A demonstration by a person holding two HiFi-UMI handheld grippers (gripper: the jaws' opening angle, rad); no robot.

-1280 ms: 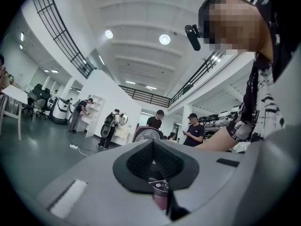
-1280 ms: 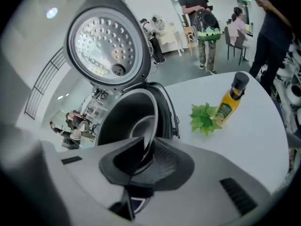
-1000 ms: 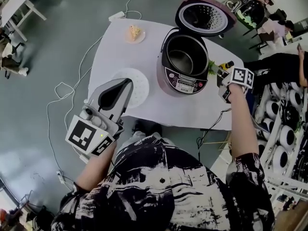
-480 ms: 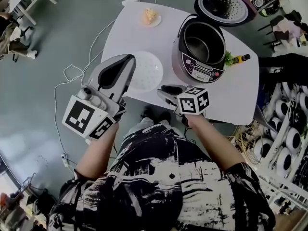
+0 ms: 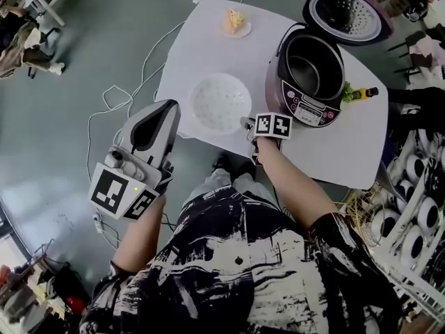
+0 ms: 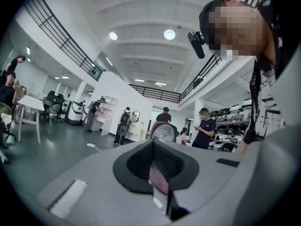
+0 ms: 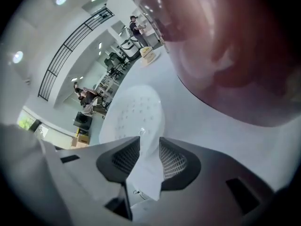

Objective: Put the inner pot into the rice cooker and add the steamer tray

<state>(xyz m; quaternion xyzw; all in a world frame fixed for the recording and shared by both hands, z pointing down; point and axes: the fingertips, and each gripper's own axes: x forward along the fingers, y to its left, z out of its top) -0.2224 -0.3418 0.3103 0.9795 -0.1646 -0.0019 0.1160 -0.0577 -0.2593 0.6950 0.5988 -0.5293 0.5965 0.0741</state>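
Right gripper (image 7: pixel 149 144) jaws, which have just been opening, stand a little apart with the near rim of the white steamer tray (image 7: pixel 134 112) in the gap, not yet pinched. Within the past second this gripper has swung from the far side of the rice cooker (image 5: pixel 310 110) down to the tray, which lies flat on the white table (image 5: pixel 208 47) just beside the cooker. The inner pot (image 5: pixel 314 67) already sits inside the cooker, its lid (image 5: pixel 346 12) thrown back, so the pot step looks finished and the tray pickup appears to be starting. The left gripper (image 5: pixel 167 110), jaws closed on nothing, hangs off the table's near edge.
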